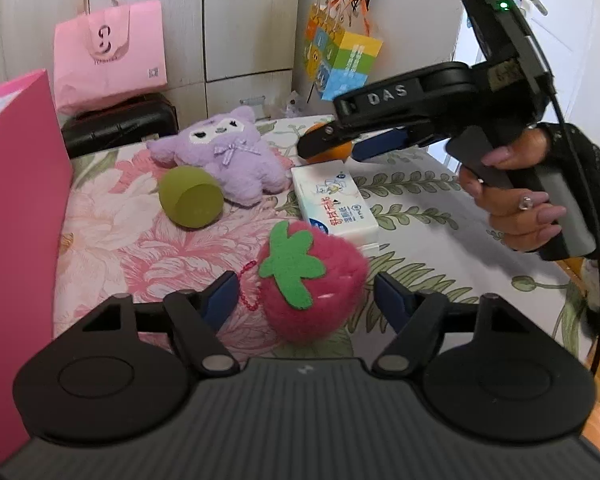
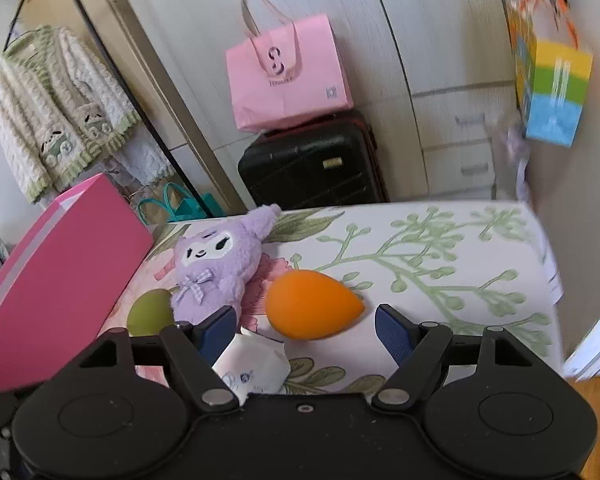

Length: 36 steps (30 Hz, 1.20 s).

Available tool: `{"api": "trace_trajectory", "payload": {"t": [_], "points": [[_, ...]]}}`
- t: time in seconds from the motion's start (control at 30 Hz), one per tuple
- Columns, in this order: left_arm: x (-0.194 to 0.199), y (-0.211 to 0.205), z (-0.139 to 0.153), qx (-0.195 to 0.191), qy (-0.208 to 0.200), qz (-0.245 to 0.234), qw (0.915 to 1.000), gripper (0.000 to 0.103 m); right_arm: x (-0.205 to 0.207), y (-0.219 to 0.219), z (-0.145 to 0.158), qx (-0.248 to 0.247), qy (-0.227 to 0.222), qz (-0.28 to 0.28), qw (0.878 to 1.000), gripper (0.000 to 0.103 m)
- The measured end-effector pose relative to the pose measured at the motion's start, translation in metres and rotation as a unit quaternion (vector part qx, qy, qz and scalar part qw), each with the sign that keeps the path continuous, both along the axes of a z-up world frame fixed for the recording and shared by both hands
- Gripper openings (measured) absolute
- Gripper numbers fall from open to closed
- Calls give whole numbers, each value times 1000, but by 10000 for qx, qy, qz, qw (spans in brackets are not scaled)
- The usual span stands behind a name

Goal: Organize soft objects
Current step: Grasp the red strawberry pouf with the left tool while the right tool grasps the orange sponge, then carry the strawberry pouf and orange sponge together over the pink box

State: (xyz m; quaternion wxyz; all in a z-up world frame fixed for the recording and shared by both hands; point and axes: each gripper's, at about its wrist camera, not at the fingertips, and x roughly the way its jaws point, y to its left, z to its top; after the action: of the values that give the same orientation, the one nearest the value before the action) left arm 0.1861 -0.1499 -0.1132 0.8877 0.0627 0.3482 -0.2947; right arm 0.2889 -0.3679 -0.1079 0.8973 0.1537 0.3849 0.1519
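Observation:
A pink strawberry plush with a green felt leaf lies on the flowered bed sheet. It sits between the fingers of my left gripper, which is open; a gap shows on each side. My right gripper is open too, just short of an orange teardrop sponge. In the left wrist view the right gripper, held by a hand, hovers over that orange sponge. A purple plush doll and a green egg-shaped sponge lie side by side further left.
A white tissue pack lies mid-bed. A tall pink box stands at the bed's left edge. Beyond the bed are a black suitcase, a pink bag and a colourful hanging bag.

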Motion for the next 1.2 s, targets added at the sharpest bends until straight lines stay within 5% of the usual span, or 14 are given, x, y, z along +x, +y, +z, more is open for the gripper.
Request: {"api": "trace_trajectory", "payload": {"t": [0.13, 0.23, 0.3, 0.47, 0.67, 1.2], "points": [[2, -5, -1, 12, -14, -94, 10000, 64, 4, 5, -2, -69, -104, -71, 9999, 79], [-2, -10, -2, 153, -166, -67, 9997, 53, 4, 6, -3, -242, -193, -156, 9994, 59], [-2, -9, -2, 110, -173, -12, 9998, 51, 2, 4, -3, -233, -256, -171, 9993, 57], [-1, 0, -1, -363, 49, -7, 9993, 50, -6, 2, -1, -315, -395, -207, 9985, 56], [-8, 10, 4, -498, -109, 253, 9984, 50, -27, -3, 9, -510, -727, -455, 9950, 56], [-45, 38, 18, -385, 259, 432, 9980, 50, -116, 33, 21, -1219, -897, -732, 9858, 57]]}}
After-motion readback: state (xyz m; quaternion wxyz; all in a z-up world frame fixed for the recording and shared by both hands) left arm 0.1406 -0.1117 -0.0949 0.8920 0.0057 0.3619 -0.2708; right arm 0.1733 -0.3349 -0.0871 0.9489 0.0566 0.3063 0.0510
